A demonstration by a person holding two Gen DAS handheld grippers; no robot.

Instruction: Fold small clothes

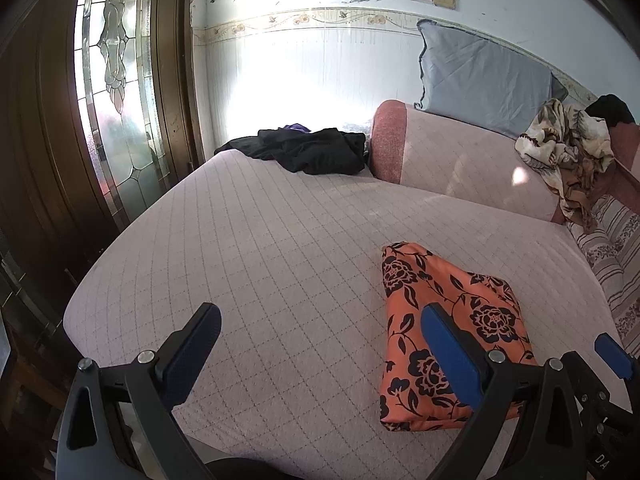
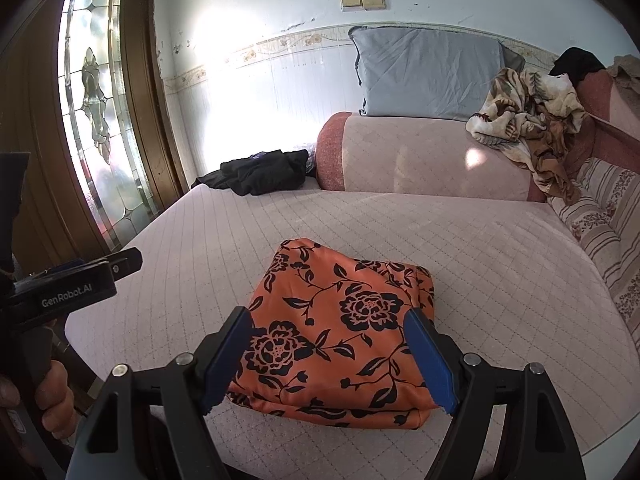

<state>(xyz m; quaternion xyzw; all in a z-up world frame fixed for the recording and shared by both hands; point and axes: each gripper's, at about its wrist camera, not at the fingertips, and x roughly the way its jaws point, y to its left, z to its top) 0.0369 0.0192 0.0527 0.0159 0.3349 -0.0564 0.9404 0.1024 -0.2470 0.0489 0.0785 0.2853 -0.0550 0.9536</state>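
My right hand-held gripper (image 2: 330,354) has its blue-padded jaws spread wide and grips nothing; they hover over the near part of the folded orange cloth with the black flower print (image 2: 340,328), one pad to each side of it, and I cannot tell whether they touch it. My left hand-held gripper (image 1: 320,344) also stands wide open and empty, over the bare pale pink quilted sofa seat (image 1: 260,240), with the folded bundle just to its right, behind its right finger. In the right wrist view a hand (image 2: 56,400) holds the left tool's handle at the left edge.

The orange bundle lies flat near the front edge of the seat. Further back, a heap of crumpled black clothing (image 1: 312,150) rests at the far end of the seat beside the pink padded backrest (image 1: 460,160). A cream and brown patterned cloth (image 1: 568,148) hangs over the backrest, and a blue-grey pillow (image 1: 480,80) leans against the pale wall (image 1: 300,60). A wooden door with leaded glass (image 1: 116,80) stands to the left.
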